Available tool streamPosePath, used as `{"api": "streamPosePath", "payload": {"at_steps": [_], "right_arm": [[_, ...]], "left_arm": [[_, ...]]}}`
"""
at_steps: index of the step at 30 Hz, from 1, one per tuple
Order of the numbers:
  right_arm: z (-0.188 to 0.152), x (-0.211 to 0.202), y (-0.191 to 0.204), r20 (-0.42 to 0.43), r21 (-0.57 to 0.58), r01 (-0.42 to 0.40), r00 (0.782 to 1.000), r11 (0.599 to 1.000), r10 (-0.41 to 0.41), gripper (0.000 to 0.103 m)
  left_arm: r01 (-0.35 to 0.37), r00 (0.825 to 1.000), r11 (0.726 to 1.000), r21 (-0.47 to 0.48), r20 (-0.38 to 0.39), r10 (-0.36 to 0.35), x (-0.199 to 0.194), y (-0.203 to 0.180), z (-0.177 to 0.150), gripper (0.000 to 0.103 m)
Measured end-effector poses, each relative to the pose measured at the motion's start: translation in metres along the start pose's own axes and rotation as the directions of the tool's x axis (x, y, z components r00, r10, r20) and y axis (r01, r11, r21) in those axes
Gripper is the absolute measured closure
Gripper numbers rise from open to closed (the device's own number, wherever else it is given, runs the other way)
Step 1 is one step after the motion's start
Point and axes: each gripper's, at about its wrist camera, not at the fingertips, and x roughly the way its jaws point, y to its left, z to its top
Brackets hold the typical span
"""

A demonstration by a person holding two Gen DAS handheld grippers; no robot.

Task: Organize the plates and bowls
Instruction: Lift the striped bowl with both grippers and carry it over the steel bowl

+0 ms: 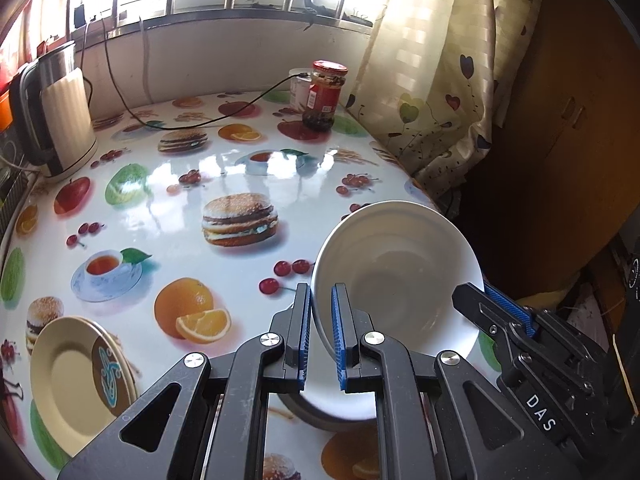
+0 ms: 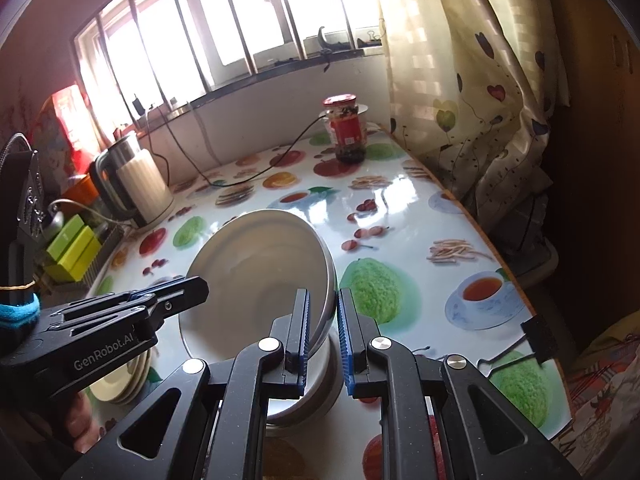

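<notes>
A: Two grippers on one white bowl (image 1: 394, 300), lower right of the left wrist view. Left gripper (image 1: 321, 322) clamps its near rim; right gripper (image 1: 486, 300) bites the far edge. Yellow plates (image 1: 68, 372) stacked lower left.

B: Right wrist view: right gripper (image 2: 323, 326) clamped on the rim, bowl (image 2: 256, 276) tilted over a steel bowl (image 2: 316, 384), only plain here. My guess: uneven pulls could slip the glazed rim.

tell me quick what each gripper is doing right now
Left gripper: closed on the left rim of the white bowl, held tilted.
Right gripper: closed on the bowl's opposite rim.
</notes>
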Motion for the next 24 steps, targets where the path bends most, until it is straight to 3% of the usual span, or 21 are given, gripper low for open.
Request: {"api": "streamPosePath", "payload": {"at_steps": [24], "right_arm": [[-0.019, 0.021, 0.008, -0.072, -0.01, -0.015, 0.997, 1.0, 0.015, 0.089]], "left_arm": [[-0.014, 0.998, 0.999, -0.052, -0.062, 0.011, 0.012, 0.014, -0.02, 0.092]]}}
